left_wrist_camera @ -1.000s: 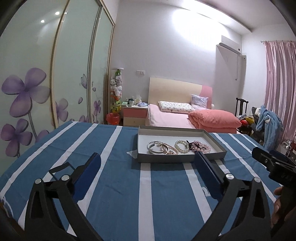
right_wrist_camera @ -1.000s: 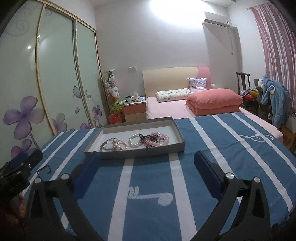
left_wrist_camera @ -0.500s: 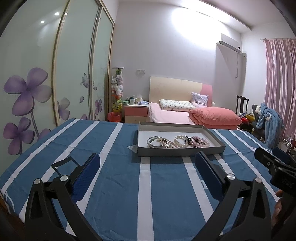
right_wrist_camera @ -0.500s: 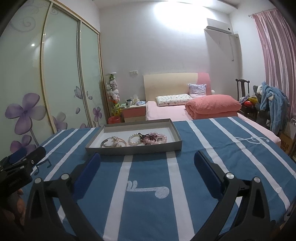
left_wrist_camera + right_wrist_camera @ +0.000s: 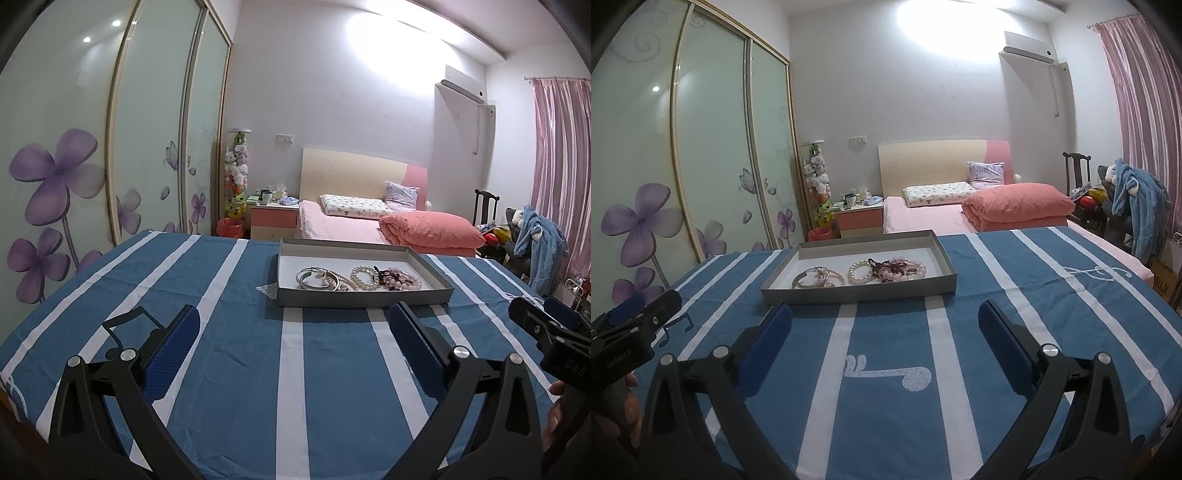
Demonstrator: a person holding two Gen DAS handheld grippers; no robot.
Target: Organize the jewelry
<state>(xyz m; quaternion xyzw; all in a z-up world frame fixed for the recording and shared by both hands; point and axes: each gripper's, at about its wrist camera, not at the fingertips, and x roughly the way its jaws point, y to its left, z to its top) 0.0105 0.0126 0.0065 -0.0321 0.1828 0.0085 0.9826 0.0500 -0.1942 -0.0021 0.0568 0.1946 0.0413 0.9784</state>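
Right now, both grippers hang low over the striped cloth, short of the tray.
Left gripper (image 5: pixel 295 325): jaws spread wide, blue pads well apart, nothing between them but cloth.
Right gripper (image 5: pixel 884 321): same story, jaws gaping, gripping nothing; its black tip also pokes into the left wrist view at 3 o'clock.
Tray (image 5: pixel 364 297): grey, shallow, white inside, flat on the cloth; it sits at 12 o'clock from the left gripper and nearer 11 o'clock from the right one, beyond both sets of fingertips.
Silver bangles (image 5: pixel 317 278): at the tray's 9 o'clock side, stacked loosely against each other.
Pearl bracelet (image 5: pixel 362 275): mid-tray, just beside the bangles.
Pink bead bracelets (image 5: pixel 402 278): toward the tray's 3 o'clock side, tangled with something dark that I cannot make out.
Tablecloth (image 5: pixel 897 406): blue with white stripes, a white music note printed between the right gripper's fingers.
Hand (image 5: pixel 617 413): just a sliver at 8 o'clock in the right wrist view, under the left gripper's body.
Bed (image 5: pixel 960 214): pink, at 12 o'clock behind the table, folded salmon quilt on top.
Wardrobe (image 5: pixel 74 147): sliding doors with purple flowers, off at 9 o'clock.
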